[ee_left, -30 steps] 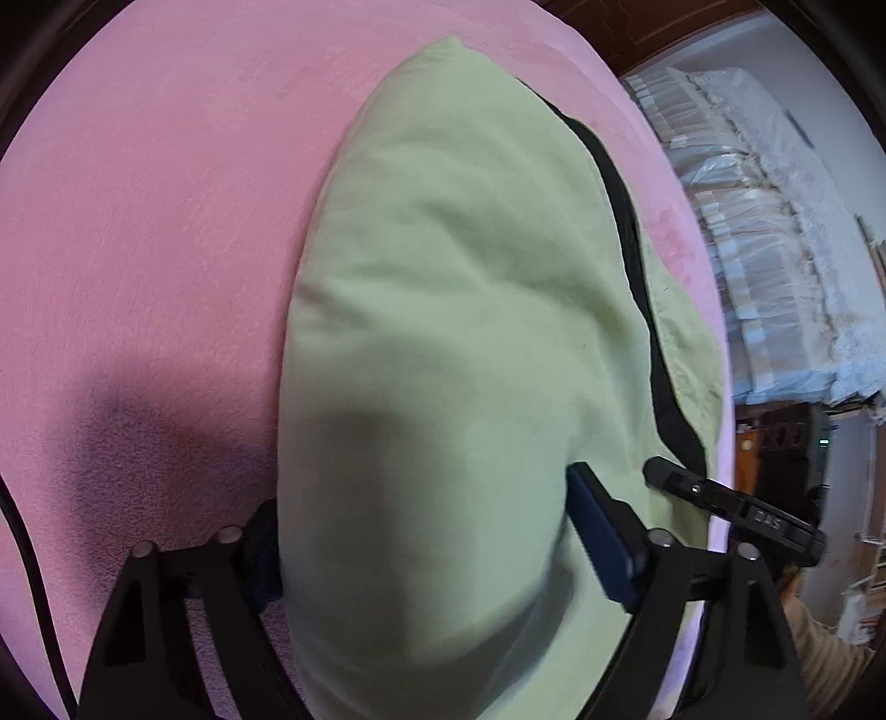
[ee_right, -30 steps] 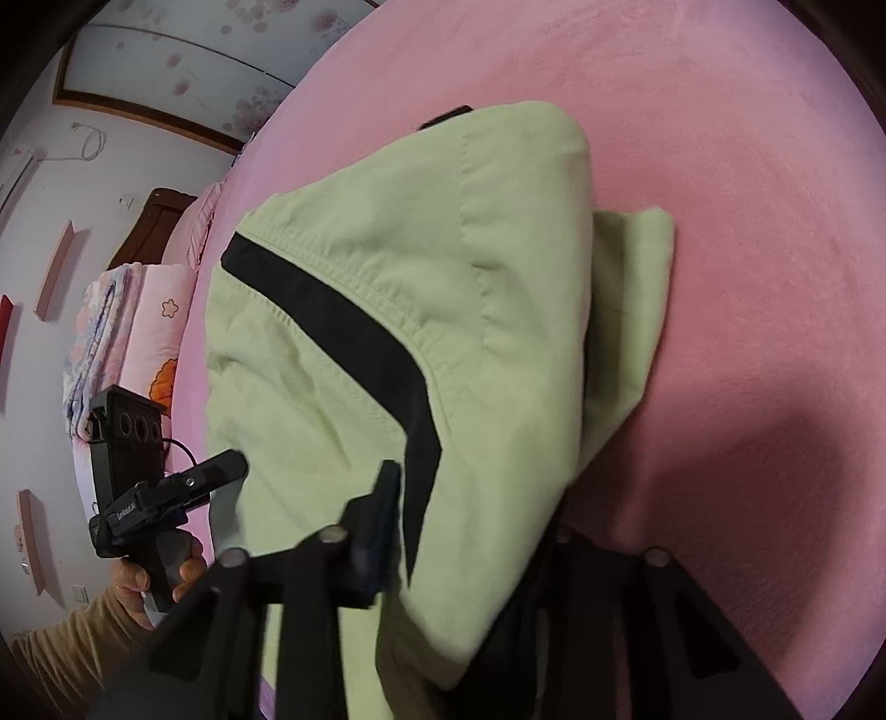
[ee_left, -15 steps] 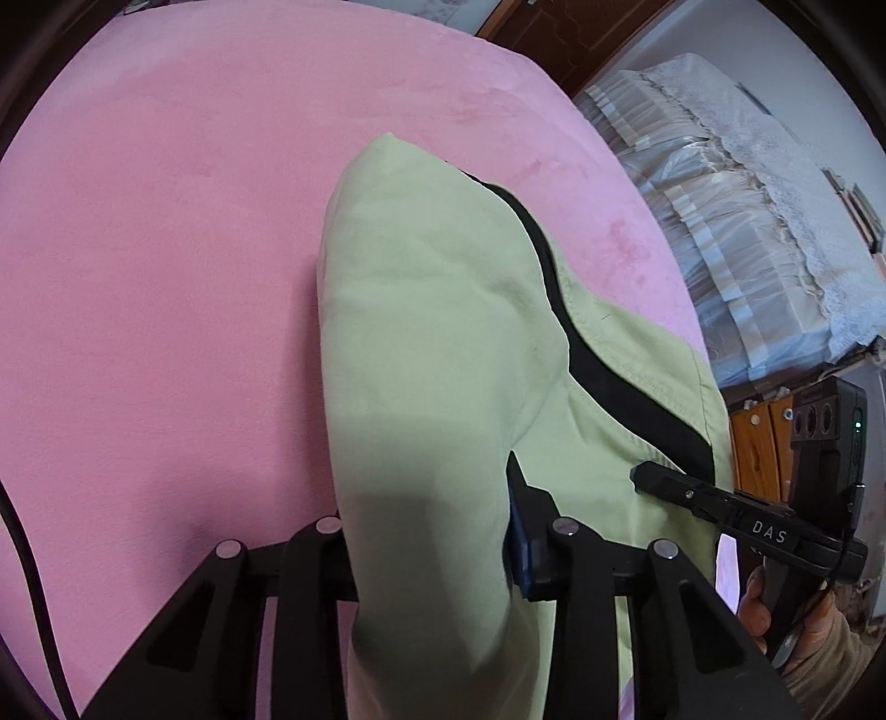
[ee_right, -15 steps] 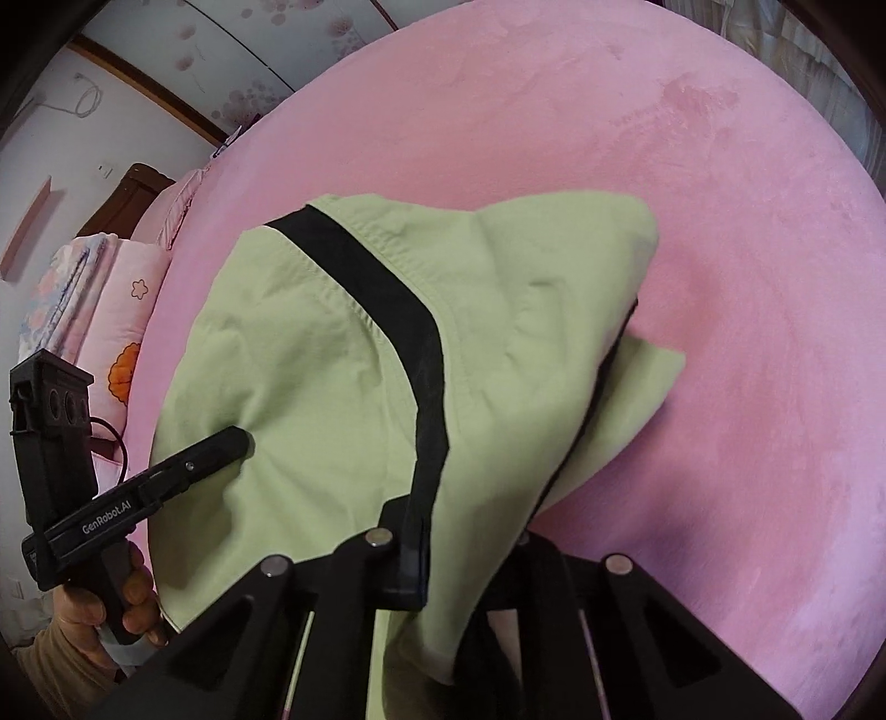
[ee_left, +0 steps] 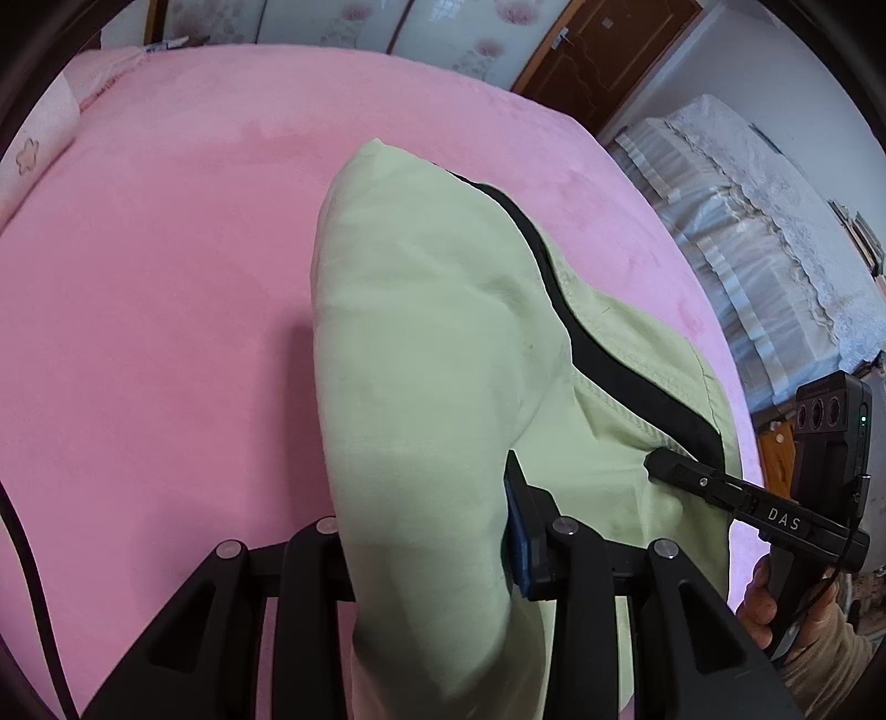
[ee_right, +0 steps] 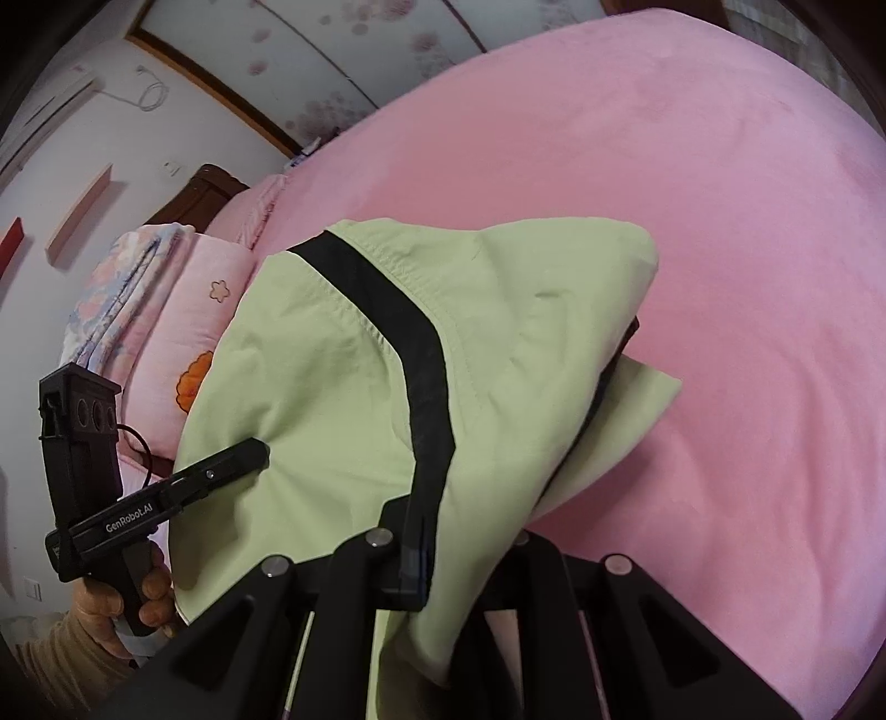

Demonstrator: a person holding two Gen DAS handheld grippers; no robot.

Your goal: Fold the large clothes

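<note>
A light green garment with a black stripe hangs over the pink bed. My left gripper is shut on one near corner of it; cloth covers the left finger. My right gripper is shut on the other near corner, by the black stripe of the garment. Both hold the near edge lifted while the far part sags toward the bed. Each gripper shows in the other's view: right, left.
Pink pillows and a folded floral quilt lie at the bed's head. A white lace-covered piece of furniture stands beside the bed. A wooden door is at the back.
Both grippers have closed on the garment and lifted and pulled back; more bed and room show now, and the garment hangs narrower and higher.
</note>
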